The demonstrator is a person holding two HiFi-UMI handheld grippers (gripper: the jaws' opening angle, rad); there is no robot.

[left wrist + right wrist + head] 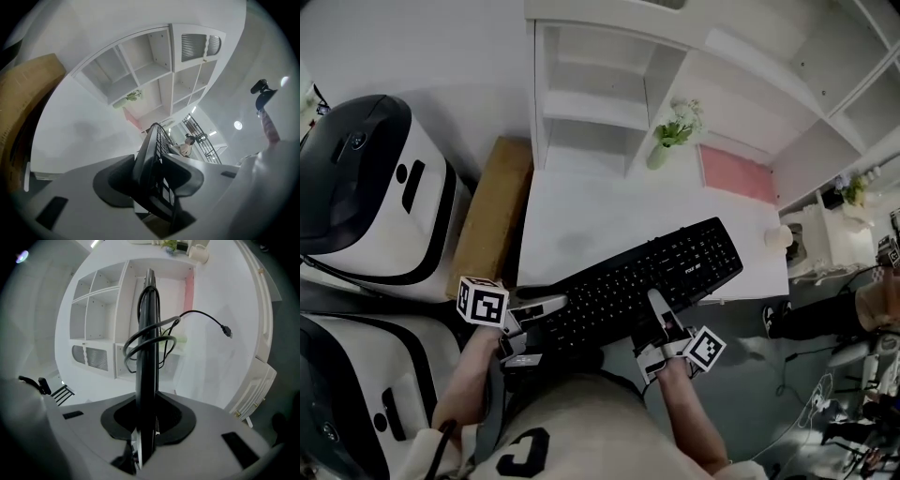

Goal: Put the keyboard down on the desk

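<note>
A black keyboard is held over the front of the white desk, running diagonally from lower left to upper right. My left gripper is shut on its near left end. My right gripper is shut on its front edge near the middle. In the left gripper view the keyboard stands edge-on between the pads. In the right gripper view the keyboard is also edge-on, with its black cable looping off to the right over the desk.
A white shelf unit stands at the back of the desk, with a small plant and a pink pad. A mug sits at the desk's right edge. A cardboard box and white machines are at the left.
</note>
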